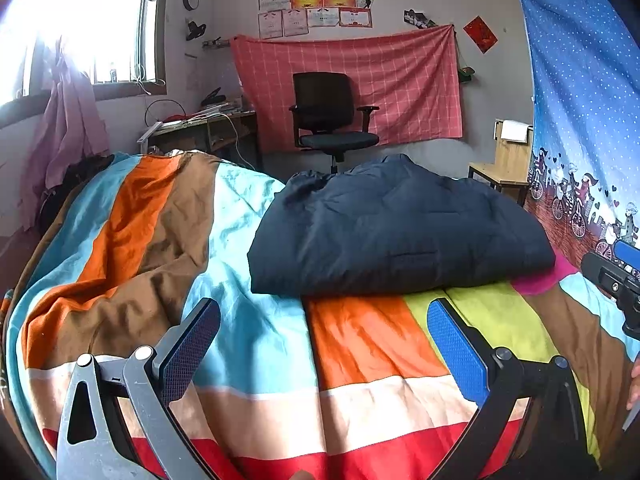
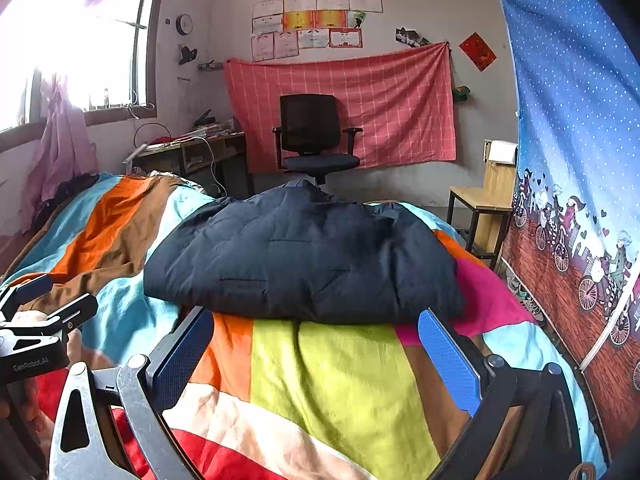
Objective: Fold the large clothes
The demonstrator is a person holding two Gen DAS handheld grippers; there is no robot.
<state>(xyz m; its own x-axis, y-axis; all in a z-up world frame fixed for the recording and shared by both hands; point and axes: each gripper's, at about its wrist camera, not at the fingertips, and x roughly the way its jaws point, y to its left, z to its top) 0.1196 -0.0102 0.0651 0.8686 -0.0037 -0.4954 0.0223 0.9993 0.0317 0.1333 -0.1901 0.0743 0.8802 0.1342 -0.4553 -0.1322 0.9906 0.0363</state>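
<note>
A dark navy padded jacket [image 1: 396,232] lies folded into a thick bundle on the striped bedspread [image 1: 260,328]; it also fills the middle of the right wrist view [image 2: 304,256]. My left gripper [image 1: 324,348] hovers open just short of the jacket's near edge, with nothing between its blue pads. My right gripper [image 2: 316,356] is open too, its fingertips close to the jacket's front edge over the yellow-green stripe. Each gripper shows in the other's view: the right one at the right edge [image 1: 616,280], the left one at the left edge [image 2: 36,320].
A black office chair [image 1: 332,120] stands beyond the bed before a red checked cloth [image 1: 352,84]. A cluttered desk [image 1: 204,124] is at the back left under the window. A wooden chair [image 2: 484,196] and a blue patterned curtain [image 2: 572,152] stand right of the bed.
</note>
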